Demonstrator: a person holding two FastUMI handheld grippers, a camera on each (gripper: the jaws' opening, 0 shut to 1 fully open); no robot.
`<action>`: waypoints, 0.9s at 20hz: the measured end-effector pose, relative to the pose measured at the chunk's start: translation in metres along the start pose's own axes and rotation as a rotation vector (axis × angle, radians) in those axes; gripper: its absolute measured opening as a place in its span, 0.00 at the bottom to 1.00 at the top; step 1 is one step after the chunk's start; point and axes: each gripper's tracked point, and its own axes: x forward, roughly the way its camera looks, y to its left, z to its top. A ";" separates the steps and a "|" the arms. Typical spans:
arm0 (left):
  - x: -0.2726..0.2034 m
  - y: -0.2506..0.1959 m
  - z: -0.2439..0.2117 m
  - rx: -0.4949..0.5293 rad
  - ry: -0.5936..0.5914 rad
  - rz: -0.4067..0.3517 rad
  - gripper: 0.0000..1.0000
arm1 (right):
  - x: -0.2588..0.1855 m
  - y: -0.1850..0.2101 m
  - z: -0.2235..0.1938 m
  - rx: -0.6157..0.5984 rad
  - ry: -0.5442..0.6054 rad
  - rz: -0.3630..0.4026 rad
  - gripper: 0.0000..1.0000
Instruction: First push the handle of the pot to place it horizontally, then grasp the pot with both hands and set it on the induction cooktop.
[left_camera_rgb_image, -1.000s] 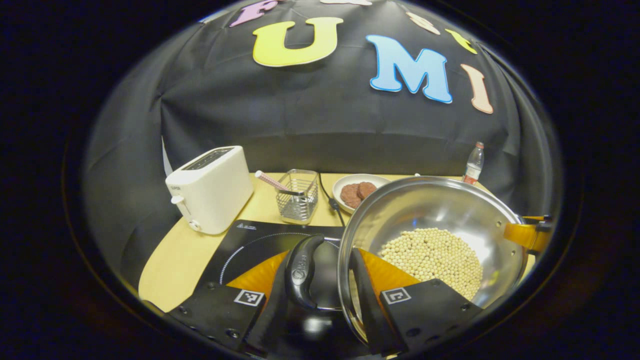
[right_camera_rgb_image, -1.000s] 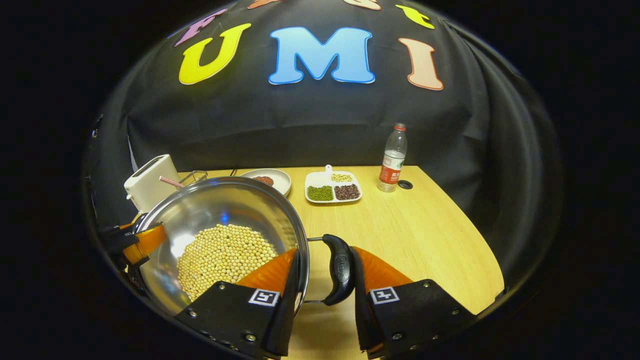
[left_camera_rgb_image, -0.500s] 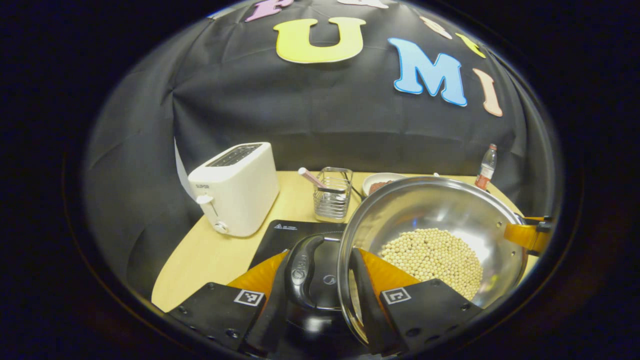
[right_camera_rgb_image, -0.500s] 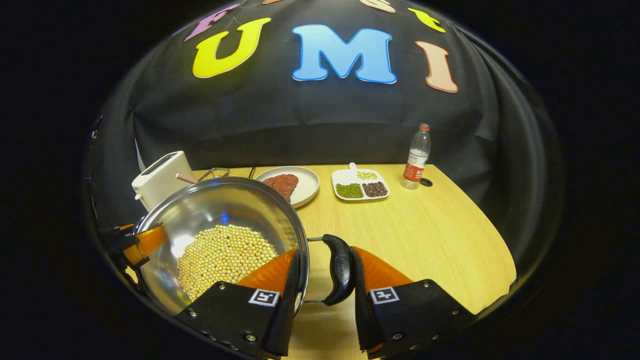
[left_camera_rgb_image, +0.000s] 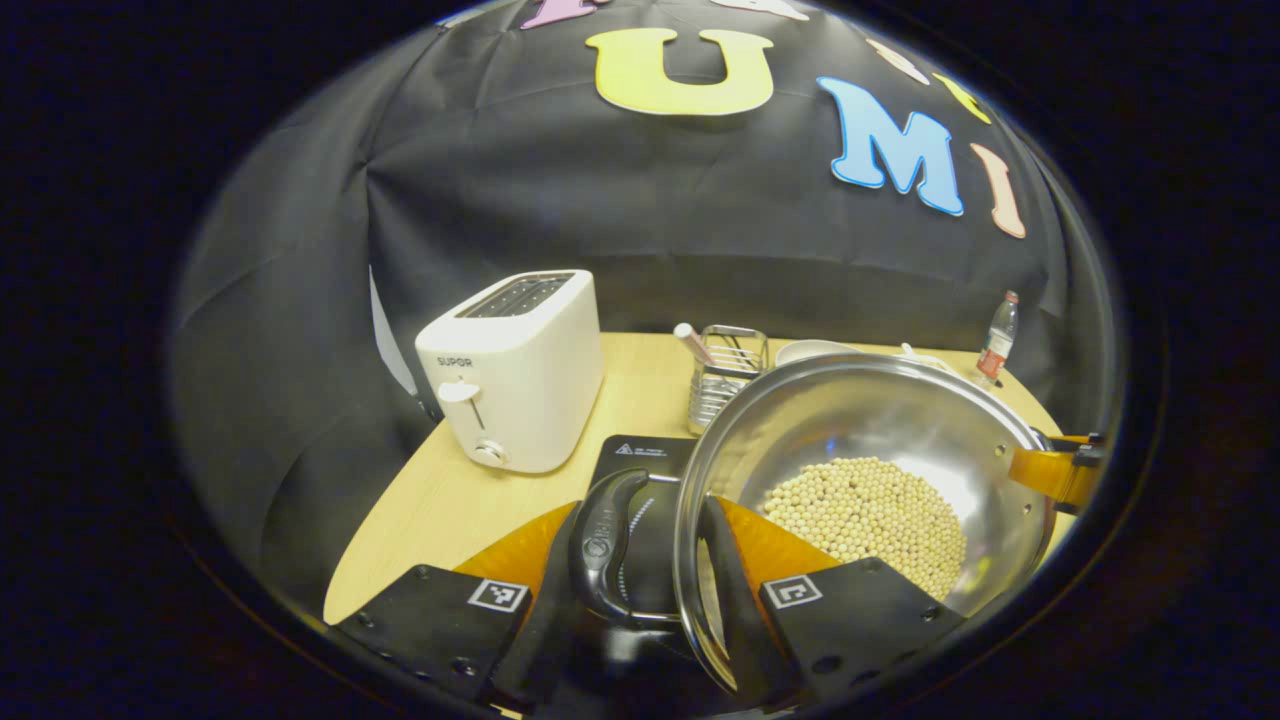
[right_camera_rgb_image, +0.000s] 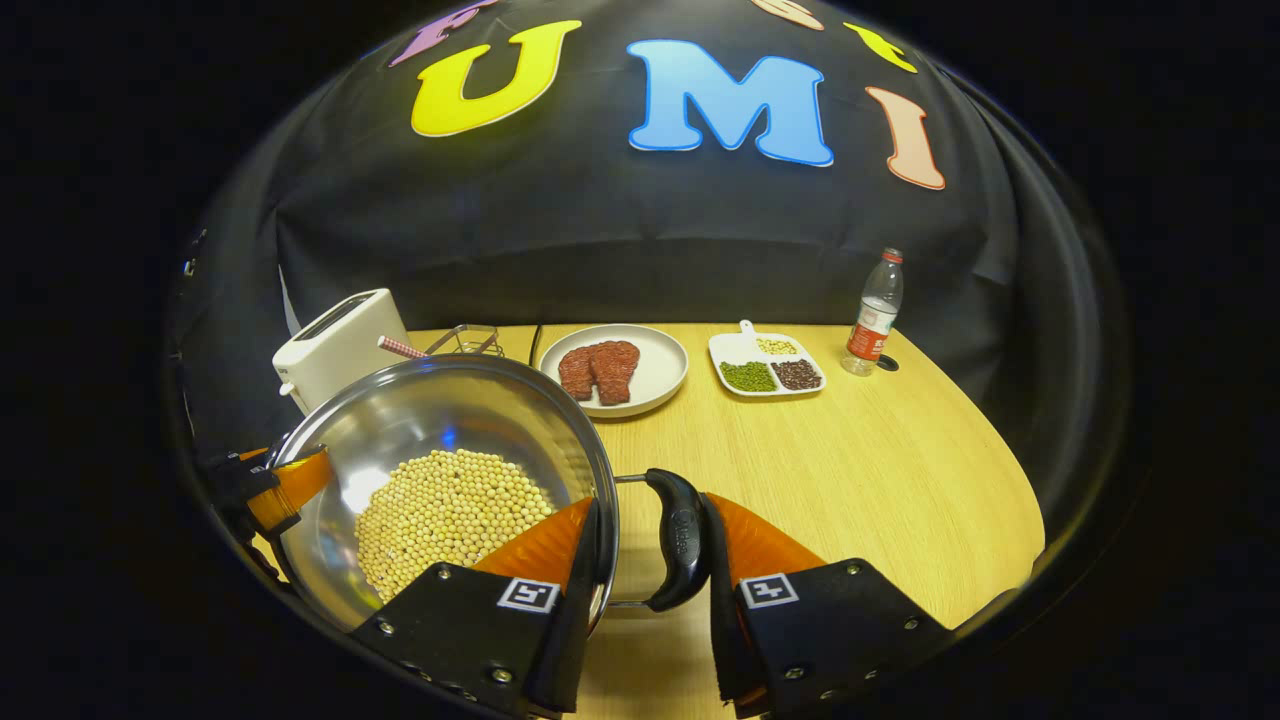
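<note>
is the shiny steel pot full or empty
Partly full: the shiny steel pot holds a layer of pale round beans across its bottom, with bare metal wall above them.

Lighting: overhead, warm, moderate. The counter (right_camera_rgb_image: 850, 460) is evenly lit; the booth wall falls dim toward the margins. Glare: bright highlights on the inner wall of the pot (left_camera_rgb_image: 950, 490) in both views. Focus: sharp centrally, no motion blur. Distortion: strong fisheye curvature, with softening at the edges.
</note>
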 end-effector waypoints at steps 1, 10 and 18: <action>0.002 0.006 -0.002 -0.004 0.003 0.004 0.71 | 0.002 0.006 0.000 -0.002 0.004 0.003 0.51; 0.015 0.046 -0.013 -0.010 0.021 0.033 0.71 | 0.015 0.044 -0.004 -0.028 0.019 0.024 0.51; 0.016 0.054 -0.015 0.009 0.002 0.044 0.76 | 0.018 0.050 -0.009 -0.016 0.017 0.039 0.53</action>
